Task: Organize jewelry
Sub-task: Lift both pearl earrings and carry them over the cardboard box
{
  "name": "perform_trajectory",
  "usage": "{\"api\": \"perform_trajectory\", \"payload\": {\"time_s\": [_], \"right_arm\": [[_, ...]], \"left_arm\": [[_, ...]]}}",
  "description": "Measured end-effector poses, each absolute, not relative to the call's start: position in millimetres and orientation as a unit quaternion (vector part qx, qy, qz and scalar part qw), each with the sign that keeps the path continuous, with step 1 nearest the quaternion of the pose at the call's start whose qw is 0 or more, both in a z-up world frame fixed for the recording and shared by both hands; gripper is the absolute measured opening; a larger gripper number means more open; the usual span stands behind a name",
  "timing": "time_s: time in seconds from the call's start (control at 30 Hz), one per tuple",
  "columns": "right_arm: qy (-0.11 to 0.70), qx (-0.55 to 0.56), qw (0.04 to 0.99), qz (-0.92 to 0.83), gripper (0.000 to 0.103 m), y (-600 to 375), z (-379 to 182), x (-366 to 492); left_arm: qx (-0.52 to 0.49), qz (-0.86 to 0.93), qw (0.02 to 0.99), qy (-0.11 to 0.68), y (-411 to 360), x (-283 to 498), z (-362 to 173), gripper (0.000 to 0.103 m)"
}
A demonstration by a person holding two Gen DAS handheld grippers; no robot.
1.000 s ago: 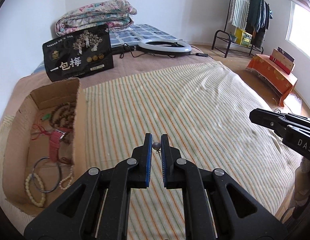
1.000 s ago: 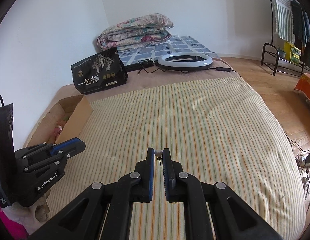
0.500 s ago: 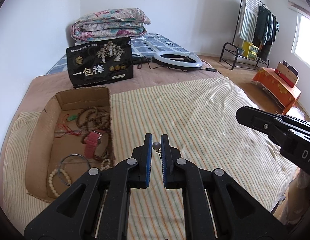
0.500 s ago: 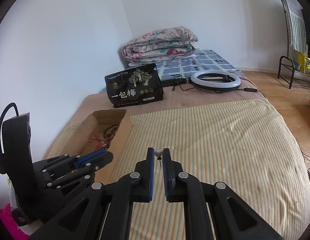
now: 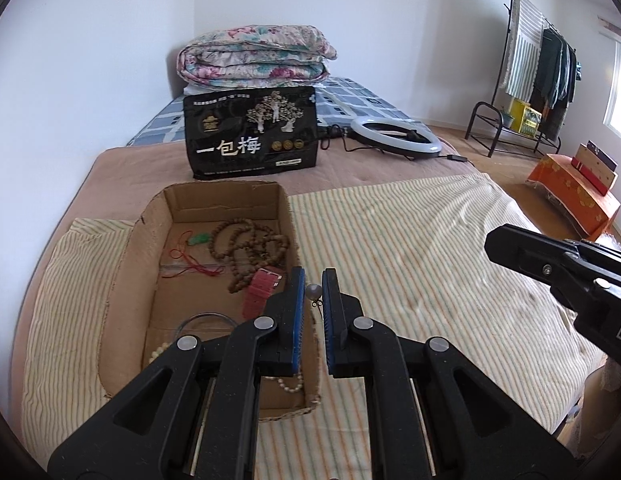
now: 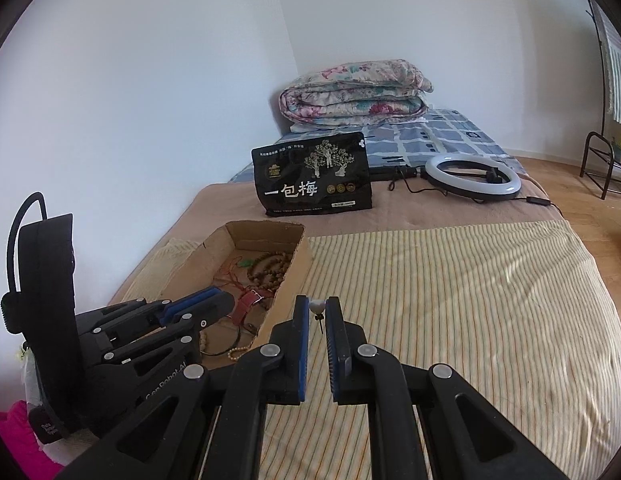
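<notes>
My left gripper is shut on a small grey pearl earring, whose pin hangs down between the pads. It hovers over the right wall of an open cardboard box. In the box lie a brown bead necklace, a green pendant on red cord, a red watch strap, a thin bangle and pale beads. My right gripper is shut on a white pearl earring, above the striped sheet just right of the box.
The bed is covered by a striped sheet over a brown blanket. Behind the box stands a black snack bag, with a folded floral quilt and a ring light further back. A clothes rack stands at the far right.
Both grippers have swung left towards the cardboard box and risen a little, each still holding its earring. The box now lies straight ahead of the left gripper.
</notes>
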State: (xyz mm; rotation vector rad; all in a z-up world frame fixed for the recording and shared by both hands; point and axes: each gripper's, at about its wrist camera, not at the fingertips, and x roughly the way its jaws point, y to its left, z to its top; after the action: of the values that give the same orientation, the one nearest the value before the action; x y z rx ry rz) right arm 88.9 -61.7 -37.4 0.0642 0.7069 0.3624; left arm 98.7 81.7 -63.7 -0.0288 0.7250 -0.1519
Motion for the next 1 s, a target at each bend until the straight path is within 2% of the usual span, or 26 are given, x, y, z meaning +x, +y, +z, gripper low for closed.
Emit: {"api": "perform_trajectory", "payload": {"time_s": [1.0], "right_arm": [[0.360, -0.022, 0.905, 0.225, 0.006, 1.8, -47.3, 130.3]], "left_arm": [[-0.073, -0.028, 0.934, 0.347, 163.2, 102.5, -76.8, 0.006]]}}
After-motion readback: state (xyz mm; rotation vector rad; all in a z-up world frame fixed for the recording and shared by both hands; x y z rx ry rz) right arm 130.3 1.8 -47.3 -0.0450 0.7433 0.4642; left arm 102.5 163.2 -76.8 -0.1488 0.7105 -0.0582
